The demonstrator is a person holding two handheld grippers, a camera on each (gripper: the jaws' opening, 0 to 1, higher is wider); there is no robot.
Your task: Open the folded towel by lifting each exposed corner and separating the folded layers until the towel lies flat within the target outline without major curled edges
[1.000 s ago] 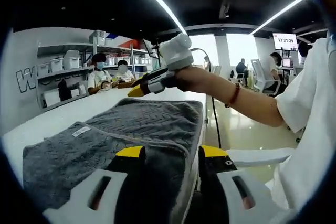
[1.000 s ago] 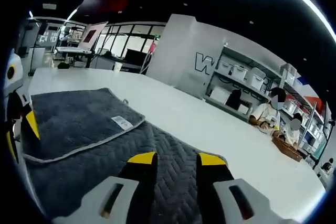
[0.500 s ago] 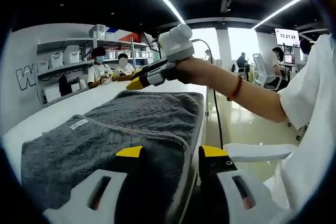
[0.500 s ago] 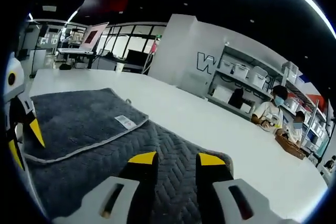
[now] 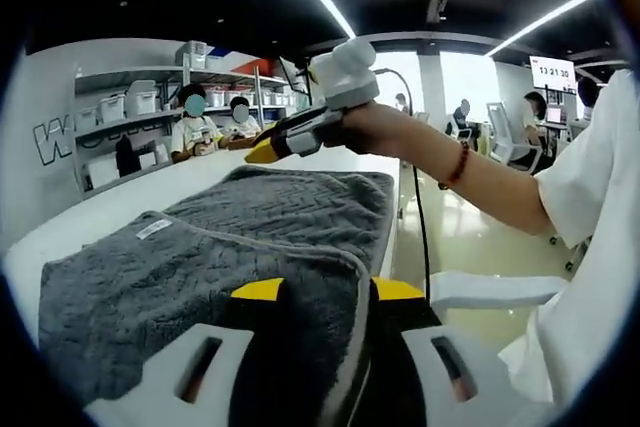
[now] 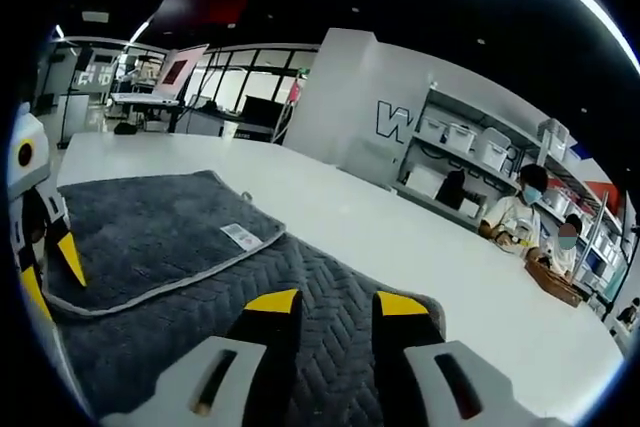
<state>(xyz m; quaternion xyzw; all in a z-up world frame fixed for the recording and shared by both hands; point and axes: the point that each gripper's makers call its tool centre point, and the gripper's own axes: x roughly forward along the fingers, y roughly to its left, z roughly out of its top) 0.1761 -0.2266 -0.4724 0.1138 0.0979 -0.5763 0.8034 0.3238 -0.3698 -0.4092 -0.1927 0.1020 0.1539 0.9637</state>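
Two layers remain: the grey fleecy towel (image 5: 200, 267) lies half folded on the white table (image 6: 400, 237). Over the last second the left gripper (image 5: 326, 293) has narrowed its jaws onto the bound near-corner edge, apparently clamping it. The right gripper (image 6: 323, 303) hovers parted above the chevron-quilted underlayer. Unfolding is ready to start.

The left gripper (image 5: 328, 291) hides the towel (image 5: 230, 257) corner between its jaws, and whether it pinches cloth stays unclear.
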